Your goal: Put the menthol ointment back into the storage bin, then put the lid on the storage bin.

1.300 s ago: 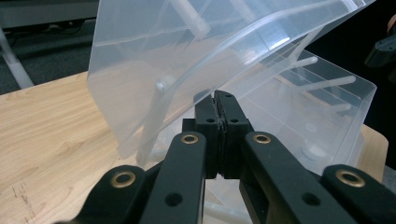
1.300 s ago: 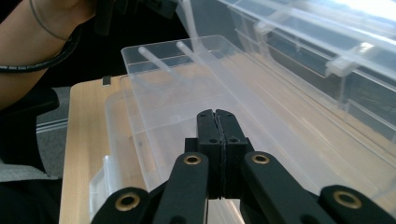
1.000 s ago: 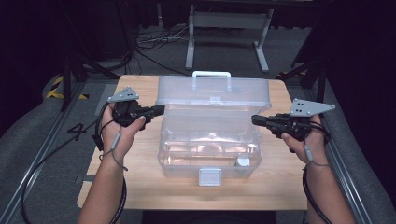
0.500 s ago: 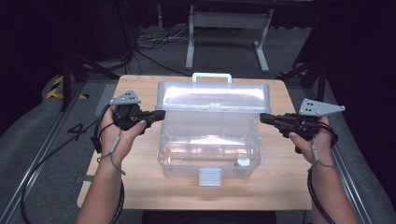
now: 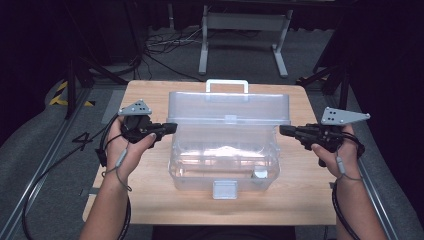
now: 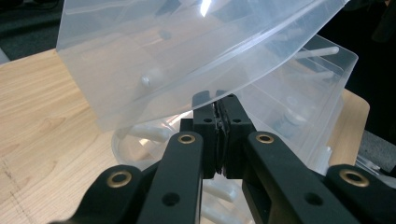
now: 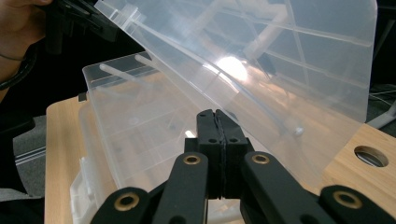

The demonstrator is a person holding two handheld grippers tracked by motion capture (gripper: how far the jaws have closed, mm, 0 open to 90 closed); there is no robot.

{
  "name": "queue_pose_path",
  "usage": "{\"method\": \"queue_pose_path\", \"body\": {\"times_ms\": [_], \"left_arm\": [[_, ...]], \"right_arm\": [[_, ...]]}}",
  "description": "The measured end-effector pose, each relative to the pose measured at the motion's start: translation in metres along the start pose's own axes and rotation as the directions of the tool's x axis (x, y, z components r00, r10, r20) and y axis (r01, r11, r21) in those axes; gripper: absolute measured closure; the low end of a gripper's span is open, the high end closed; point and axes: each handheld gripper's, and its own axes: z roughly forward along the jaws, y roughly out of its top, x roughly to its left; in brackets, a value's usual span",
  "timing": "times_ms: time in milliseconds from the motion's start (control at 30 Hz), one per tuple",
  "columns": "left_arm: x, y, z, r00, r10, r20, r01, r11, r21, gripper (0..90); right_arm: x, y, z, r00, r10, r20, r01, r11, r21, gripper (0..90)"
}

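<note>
A clear plastic toolbox (image 5: pixel 225 162) stands in the middle of the wooden table, its lid (image 5: pixel 227 107) held half raised on the rear hinge, with a white handle (image 5: pixel 227 82) behind it. My left gripper (image 5: pixel 172 127) is shut, and its tips sit at the lid's left lower corner. In the left gripper view the closed jaws (image 6: pixel 219 100) lie just under the lid's edge (image 6: pixel 163 56). The right gripper (image 5: pixel 282 130) is shut too, a short way off the box's right side. Seen from the right gripper view, its jaws (image 7: pixel 215 114) point at the lid (image 7: pixel 280 60) and base (image 7: pixel 130 121).
A white latch (image 5: pixel 225 190) hangs at the box's front, and a small white part (image 5: pixel 259 174) lies inside. The table (image 5: pixel 150 200) has a round hole (image 7: pixel 371 156) near one corner. Behind it, cables and a metal stand (image 5: pixel 245 30) sit on the floor.
The lid's free edge has come slightly lower and nearer. The right gripper has drawn back a little from the box toward the right. The left gripper has barely shifted.
</note>
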Motion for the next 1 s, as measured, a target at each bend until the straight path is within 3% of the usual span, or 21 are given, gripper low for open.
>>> {"method": "queue_pose_path", "body": {"times_ms": [567,1000], "left_arm": [[-0.005,-0.005,-0.001,0.9997,0.007,0.023,-0.008,0.9971,0.076,86.8],[-0.011,-0.008,-0.002,0.9986,0.012,0.052,-0.02,0.9857,0.167,87.5]], "right_arm": [[0.005,-0.003,-0.002,0.9986,0.005,-0.052,0.0,0.996,0.09,90.0],[0.008,-0.005,-0.002,0.9949,0.006,-0.101,0.012,0.983,0.183,90.0]]}}
